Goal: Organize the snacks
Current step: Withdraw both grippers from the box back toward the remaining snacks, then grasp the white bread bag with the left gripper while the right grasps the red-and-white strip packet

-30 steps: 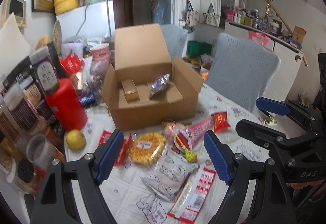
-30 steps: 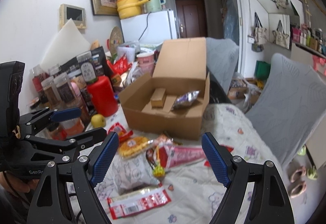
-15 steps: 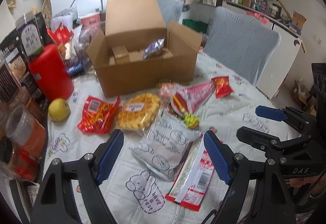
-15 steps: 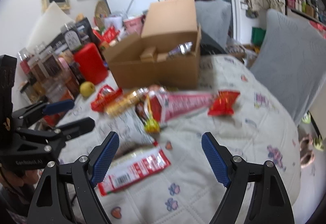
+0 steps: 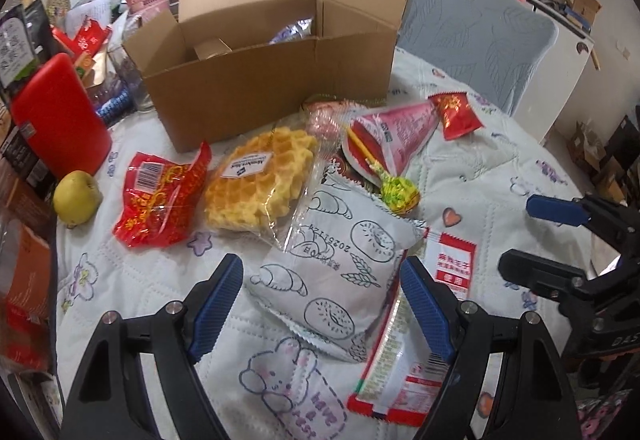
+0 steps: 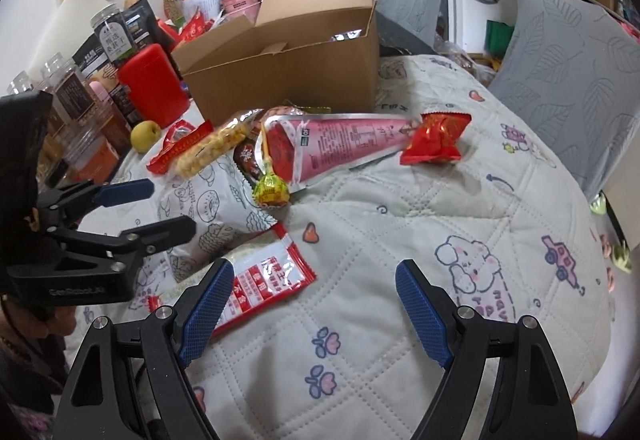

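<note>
Several snacks lie on the quilted tablecloth before an open cardboard box [image 5: 272,80] [image 6: 296,68]. My left gripper [image 5: 322,310] is open, low over a white pastry-print bag [image 5: 336,272] [image 6: 212,208]. A waffle pack [image 5: 260,176], a red packet [image 5: 160,196], a pink cone pack [image 5: 392,140] [image 6: 340,148], a lollipop [image 5: 400,192] [image 6: 270,188], a small red packet [image 5: 456,112] [image 6: 436,140] and a red-white flat packet [image 5: 420,340] [image 6: 260,284] lie around. My right gripper [image 6: 314,314] is open and empty, just right of the flat packet.
A red canister [image 5: 56,116] [image 6: 152,84], a yellow fruit [image 5: 76,196] [image 6: 145,130] and jars [image 6: 68,100] crowd the left side. Grey-covered chairs [image 5: 476,36] [image 6: 568,80] stand beyond the table. The box holds a small carton [image 5: 210,48] and a foil pack [image 5: 292,32].
Both grippers have dropped lower and moved forward toward the snacks. The left one now hangs over the white pastry-print bag; both stay open.
</note>
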`<state>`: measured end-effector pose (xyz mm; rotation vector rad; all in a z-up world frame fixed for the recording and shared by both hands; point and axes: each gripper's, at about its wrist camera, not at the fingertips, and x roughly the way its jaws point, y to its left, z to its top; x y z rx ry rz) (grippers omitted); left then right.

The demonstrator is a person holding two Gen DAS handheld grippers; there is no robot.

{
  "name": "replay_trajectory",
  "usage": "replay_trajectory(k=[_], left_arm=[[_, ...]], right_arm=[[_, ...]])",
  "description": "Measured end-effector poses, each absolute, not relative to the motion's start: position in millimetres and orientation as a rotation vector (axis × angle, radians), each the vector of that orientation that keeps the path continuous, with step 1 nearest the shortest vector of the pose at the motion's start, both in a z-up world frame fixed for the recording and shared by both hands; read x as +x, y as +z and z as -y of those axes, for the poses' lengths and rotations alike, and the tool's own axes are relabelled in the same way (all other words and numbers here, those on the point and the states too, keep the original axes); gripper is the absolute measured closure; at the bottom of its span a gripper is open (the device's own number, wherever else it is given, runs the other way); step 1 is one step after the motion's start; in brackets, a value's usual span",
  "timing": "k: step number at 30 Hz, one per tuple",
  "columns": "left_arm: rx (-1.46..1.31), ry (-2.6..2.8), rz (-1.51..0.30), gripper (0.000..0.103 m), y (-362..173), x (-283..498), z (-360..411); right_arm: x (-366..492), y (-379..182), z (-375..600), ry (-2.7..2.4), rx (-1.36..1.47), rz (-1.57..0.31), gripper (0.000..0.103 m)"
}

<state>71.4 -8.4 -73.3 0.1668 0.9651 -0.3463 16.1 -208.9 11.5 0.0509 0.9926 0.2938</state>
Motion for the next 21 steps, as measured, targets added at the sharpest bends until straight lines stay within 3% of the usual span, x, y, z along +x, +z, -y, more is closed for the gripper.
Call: replay_trajectory(k=[15, 16, 20, 21], left_arm=[[0.210, -0.387, -1.083, 0.021, -106, 97, 23], [0.175, -0.387, -1.080, 0.022, -105, 98, 20], [0.099, -0.371, -1.084, 0.042, -96, 95, 6], [0.099, -0.365, -1.084, 0.042, -94, 93, 4]], right_arm=[[30, 5, 210, 0.300, 0.075, -1.019, 0.019], [30, 5, 210, 0.301, 0.076, -1.018, 0.019], [29, 7, 211, 0.302, 0.079, -1.017, 0.019], [28, 7, 212, 0.303, 0.080, -1.018, 0.019]])
